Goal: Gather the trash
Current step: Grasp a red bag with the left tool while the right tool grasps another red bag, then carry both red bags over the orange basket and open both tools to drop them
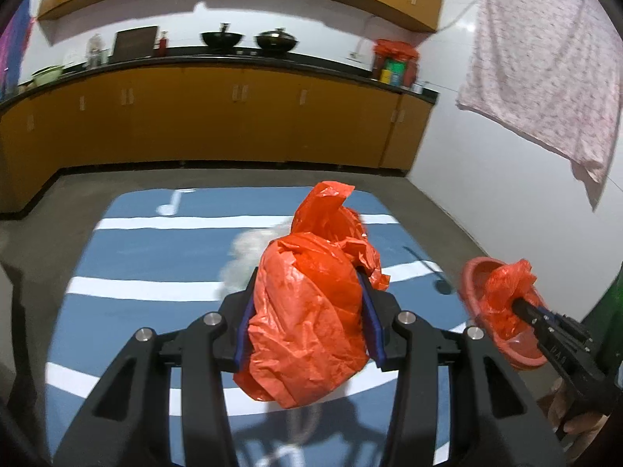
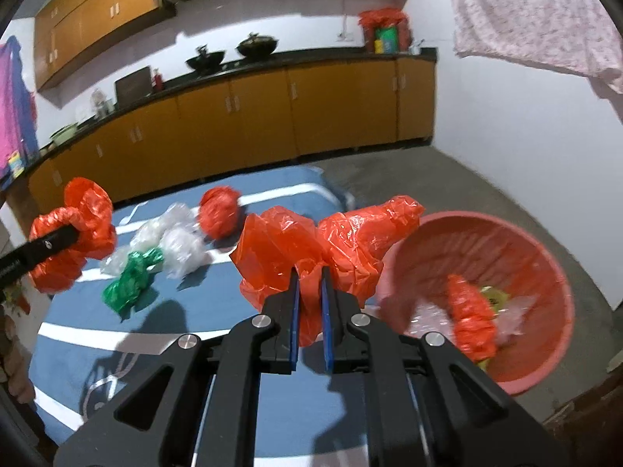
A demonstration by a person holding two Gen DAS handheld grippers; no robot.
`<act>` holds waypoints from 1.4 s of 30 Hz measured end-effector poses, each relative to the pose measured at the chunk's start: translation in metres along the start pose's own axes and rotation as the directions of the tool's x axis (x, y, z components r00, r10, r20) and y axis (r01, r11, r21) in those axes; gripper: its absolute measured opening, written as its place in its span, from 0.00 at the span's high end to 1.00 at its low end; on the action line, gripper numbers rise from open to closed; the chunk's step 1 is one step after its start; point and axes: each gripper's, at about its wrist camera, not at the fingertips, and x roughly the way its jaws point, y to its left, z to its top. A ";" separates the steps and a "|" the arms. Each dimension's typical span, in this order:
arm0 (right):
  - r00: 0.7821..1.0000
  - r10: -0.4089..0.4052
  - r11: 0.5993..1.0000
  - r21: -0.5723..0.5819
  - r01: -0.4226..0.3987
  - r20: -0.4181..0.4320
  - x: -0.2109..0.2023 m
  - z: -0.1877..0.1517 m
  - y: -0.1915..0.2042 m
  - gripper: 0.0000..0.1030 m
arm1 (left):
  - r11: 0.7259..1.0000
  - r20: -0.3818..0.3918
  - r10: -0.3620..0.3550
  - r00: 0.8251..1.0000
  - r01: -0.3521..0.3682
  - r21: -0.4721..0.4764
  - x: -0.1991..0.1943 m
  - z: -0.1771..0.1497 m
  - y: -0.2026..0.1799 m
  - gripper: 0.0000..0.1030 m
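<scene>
Above the blue striped mat (image 2: 187, 350): left gripper (image 1: 309, 311) clamped on a crumpled red plastic bag (image 1: 307, 319), held off the mat. Beside the red basin (image 2: 518, 233): right gripper (image 2: 310, 295) pinched together on a second red bag (image 2: 331, 249), just short of the basin's rim and raised above the mat. Inside the basin: another red bag (image 2: 469, 319), clear plastic, something yellow-green. On the mat, away from the basin: a red wad (image 2: 219, 212), clear bags (image 2: 175, 239), a green bag (image 2: 130, 282). Beyond the mat: yellow cabinets (image 2: 272, 116) under a dark bench (image 2: 218, 72) carrying two woks. No writing legible; markings on the gripper too blurred to read.
</scene>
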 end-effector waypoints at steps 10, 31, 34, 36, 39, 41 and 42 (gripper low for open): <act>0.989 -0.137 0.990 0.051 0.135 0.048 -0.031 0.001 -0.061 0.90 | 0.986 -0.032 -0.129 0.991 0.132 0.100 0.033 -0.007 -0.094 0.57; 0.968 -0.248 0.952 0.192 0.237 0.034 -0.032 -0.007 -0.135 0.90 | 0.917 -0.137 -0.324 0.936 0.347 0.200 0.086 -0.024 -0.225 0.57; 0.966 -0.257 0.948 0.206 0.245 0.034 -0.032 -0.008 -0.142 0.90 | 0.908 -0.153 -0.334 0.930 0.361 0.212 0.096 -0.028 -0.237 0.57; 0.965 -0.261 0.944 0.217 0.248 0.034 -0.032 -0.008 -0.146 0.90 | 0.905 -0.163 -0.337 0.927 0.367 0.216 0.101 -0.031 -0.240 0.57; 0.964 -0.264 0.940 0.233 0.249 0.034 -0.030 -0.008 -0.149 0.90 | 0.899 -0.181 -0.342 0.922 0.377 0.222 0.111 -0.034 -0.247 0.57; 0.964 -0.262 0.939 0.241 0.247 0.034 -0.028 -0.008 -0.152 0.90 | 0.895 -0.194 -0.346 0.918 0.385 0.225 0.119 -0.036 -0.252 0.57; 0.965 -0.260 0.938 0.246 0.244 0.034 -0.027 -0.008 -0.153 0.90 | 0.894 -0.198 -0.347 0.917 0.387 0.226 0.121 -0.036 -0.253 0.57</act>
